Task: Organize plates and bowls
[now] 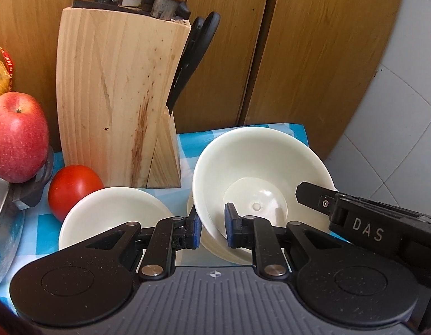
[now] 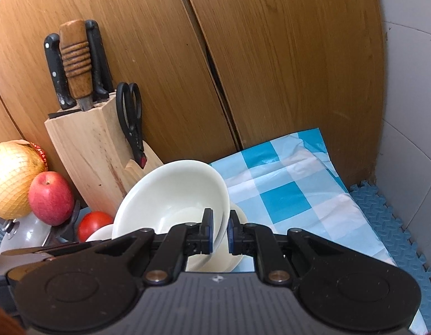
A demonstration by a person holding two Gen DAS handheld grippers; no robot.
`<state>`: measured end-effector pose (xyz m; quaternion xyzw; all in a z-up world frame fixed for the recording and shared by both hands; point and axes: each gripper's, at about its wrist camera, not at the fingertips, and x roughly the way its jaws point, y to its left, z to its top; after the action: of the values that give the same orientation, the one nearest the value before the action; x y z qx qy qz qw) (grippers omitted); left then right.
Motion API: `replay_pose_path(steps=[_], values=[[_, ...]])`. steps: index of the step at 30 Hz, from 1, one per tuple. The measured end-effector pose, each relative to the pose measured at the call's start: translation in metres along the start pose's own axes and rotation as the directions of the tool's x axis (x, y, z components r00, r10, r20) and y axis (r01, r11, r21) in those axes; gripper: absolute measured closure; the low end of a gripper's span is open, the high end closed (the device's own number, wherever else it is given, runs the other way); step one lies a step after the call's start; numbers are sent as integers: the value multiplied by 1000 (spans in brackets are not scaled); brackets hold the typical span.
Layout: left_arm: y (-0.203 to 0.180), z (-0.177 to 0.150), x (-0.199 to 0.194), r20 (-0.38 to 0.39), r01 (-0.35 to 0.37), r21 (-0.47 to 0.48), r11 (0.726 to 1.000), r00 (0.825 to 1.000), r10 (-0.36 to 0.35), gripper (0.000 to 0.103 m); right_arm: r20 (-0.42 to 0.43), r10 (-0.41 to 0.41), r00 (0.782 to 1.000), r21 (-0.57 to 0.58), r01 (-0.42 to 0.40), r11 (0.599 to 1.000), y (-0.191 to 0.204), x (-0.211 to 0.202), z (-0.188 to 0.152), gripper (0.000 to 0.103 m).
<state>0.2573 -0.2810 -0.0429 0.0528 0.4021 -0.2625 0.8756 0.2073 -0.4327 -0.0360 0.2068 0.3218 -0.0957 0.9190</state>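
Observation:
A cream bowl [image 1: 260,173] is held tilted above a cream plate [image 1: 218,248] on the blue checked cloth. My left gripper [image 1: 212,230] is shut on the bowl's near rim, one blue pad inside and one outside. My right gripper [image 2: 220,233] is shut on the bowl's [image 2: 173,195] right rim; its black body shows in the left wrist view [image 1: 363,217]. A second cream plate [image 1: 112,217] lies to the left on the cloth. The plate under the bowl shows in the right wrist view [image 2: 229,256].
A wooden knife block [image 1: 117,97] with knives and black scissors [image 1: 193,55] stands behind the dishes against wooden cabinet doors. A tomato [image 1: 74,187], an apple [image 1: 17,136] and a netted fruit [image 2: 11,176] sit left. Checked cloth [image 2: 293,184] and blue foam mat [image 2: 388,223] lie right.

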Motion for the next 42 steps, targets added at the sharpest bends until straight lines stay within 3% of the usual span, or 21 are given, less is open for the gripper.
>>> replay_pose_path(steps=[9, 13, 23, 31, 32, 34, 42], values=[[0, 0, 12, -15, -17, 1, 1000, 1000, 17, 81, 7, -30, 1000, -23, 30, 999, 0, 13, -4, 92], [1, 0, 18, -13, -50, 14, 999, 999, 50, 80, 59, -88, 994, -62, 92, 994, 1, 12, -5, 84], [0, 2, 27, -18, -54, 13, 998, 998, 54, 72, -30, -83, 996, 18, 84, 996, -16, 25, -6, 78], [-4, 4, 42, -53, -64, 35, 997, 996, 66, 67, -119, -54, 991, 52, 61, 997, -25, 40, -15, 78], [-6, 3, 43, -50, -67, 50, 996, 996, 70, 68, -133, -51, 990, 49, 58, 997, -25, 42, -16, 83], [-10, 1, 42, -51, -66, 67, 996, 996, 70, 70, -141, -29, 990, 53, 36, 998, -26, 41, -16, 90], [-22, -6, 22, -64, -23, 80, 997, 998, 28, 73, -138, -53, 989, 56, 62, 997, -29, 16, -13, 91]])
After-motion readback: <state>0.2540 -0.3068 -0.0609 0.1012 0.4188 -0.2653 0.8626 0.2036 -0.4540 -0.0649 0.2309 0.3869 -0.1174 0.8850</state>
